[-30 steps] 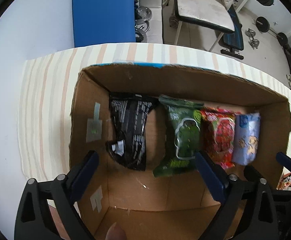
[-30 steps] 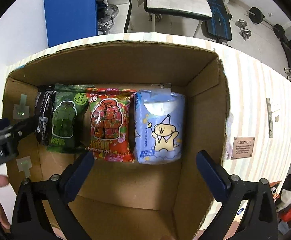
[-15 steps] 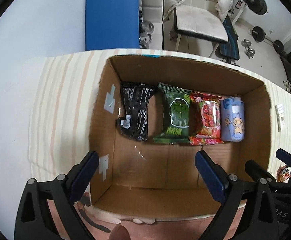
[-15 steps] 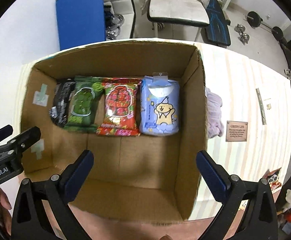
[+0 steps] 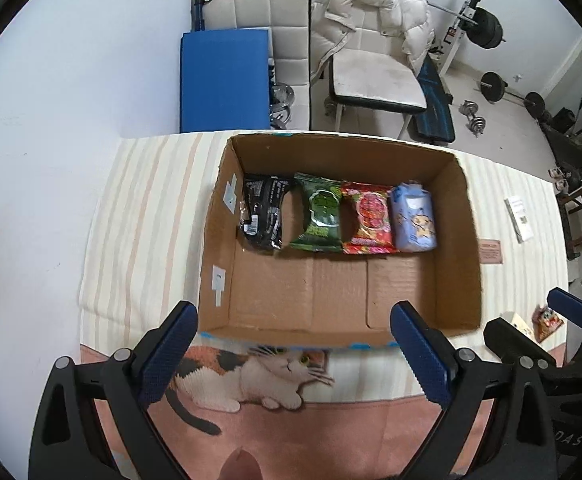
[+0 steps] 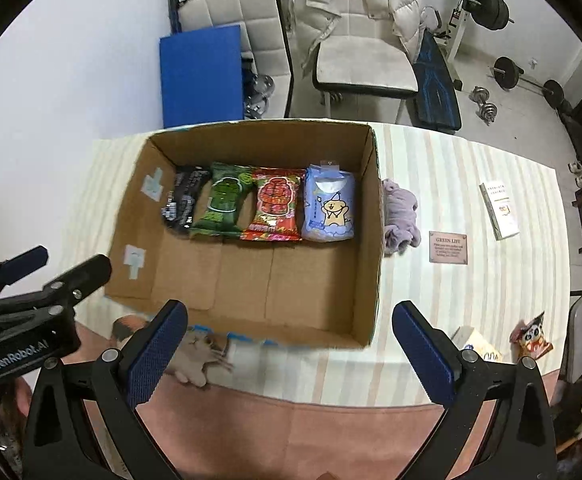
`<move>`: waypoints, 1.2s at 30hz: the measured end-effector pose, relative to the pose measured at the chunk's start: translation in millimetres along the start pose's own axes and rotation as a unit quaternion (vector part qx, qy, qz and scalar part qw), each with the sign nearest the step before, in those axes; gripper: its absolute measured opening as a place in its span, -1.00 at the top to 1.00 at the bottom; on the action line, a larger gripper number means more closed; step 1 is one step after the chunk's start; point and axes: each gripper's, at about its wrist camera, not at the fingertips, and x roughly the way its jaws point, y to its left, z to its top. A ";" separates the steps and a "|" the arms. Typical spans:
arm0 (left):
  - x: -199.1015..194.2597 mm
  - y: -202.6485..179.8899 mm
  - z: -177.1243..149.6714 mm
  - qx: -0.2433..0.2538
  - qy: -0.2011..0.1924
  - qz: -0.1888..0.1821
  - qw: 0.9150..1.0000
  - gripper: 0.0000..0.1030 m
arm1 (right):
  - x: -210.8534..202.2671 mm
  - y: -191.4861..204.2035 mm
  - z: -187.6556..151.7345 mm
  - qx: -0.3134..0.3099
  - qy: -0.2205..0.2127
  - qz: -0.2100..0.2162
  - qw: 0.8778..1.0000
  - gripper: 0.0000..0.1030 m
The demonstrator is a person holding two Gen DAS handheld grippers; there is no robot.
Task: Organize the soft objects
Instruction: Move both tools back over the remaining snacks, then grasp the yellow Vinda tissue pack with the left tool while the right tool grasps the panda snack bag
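An open cardboard box (image 5: 331, 288) (image 6: 251, 280) stands on the striped tablecloth. In a row at its far side lie a black pack (image 5: 263, 216) (image 6: 183, 200), a green pack (image 5: 321, 216) (image 6: 223, 202), a red pack (image 5: 369, 218) (image 6: 275, 204) and a light blue pack (image 5: 415, 216) (image 6: 329, 208). My left gripper (image 5: 295, 354) is open and empty, above the box's near edge. My right gripper (image 6: 291, 354) is open and empty, also before the near edge. A lilac soft cloth (image 6: 401, 216) lies right of the box.
A small brown sign (image 6: 449, 247), a white booklet (image 6: 499, 210), a white carton (image 6: 475, 346) and a small snack bag (image 6: 531, 338) lie on the table to the right. A cat picture (image 5: 259, 376) is on the cloth near me. Chairs and weights stand behind.
Both grippers have pulled back and up out of the box. The box now looks smaller and its near edge and the table in front show. The packs have not moved.
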 end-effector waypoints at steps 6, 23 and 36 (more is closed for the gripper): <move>-20.5 -9.9 -8.5 -0.003 -0.014 0.001 1.000 -0.92 | -26.8 -2.4 -13.4 -0.001 -0.014 0.021 1.000 -1.00; 23.1 -215.2 -13.0 0.123 0.027 -0.049 0.991 -0.92 | -38.6 -233.7 -65.1 0.182 -0.001 -0.007 0.983 -1.00; 222.0 -366.5 -71.3 -0.047 0.330 -0.155 0.930 -0.90 | 22.0 -436.4 -143.5 0.277 0.073 -0.083 0.955 -1.00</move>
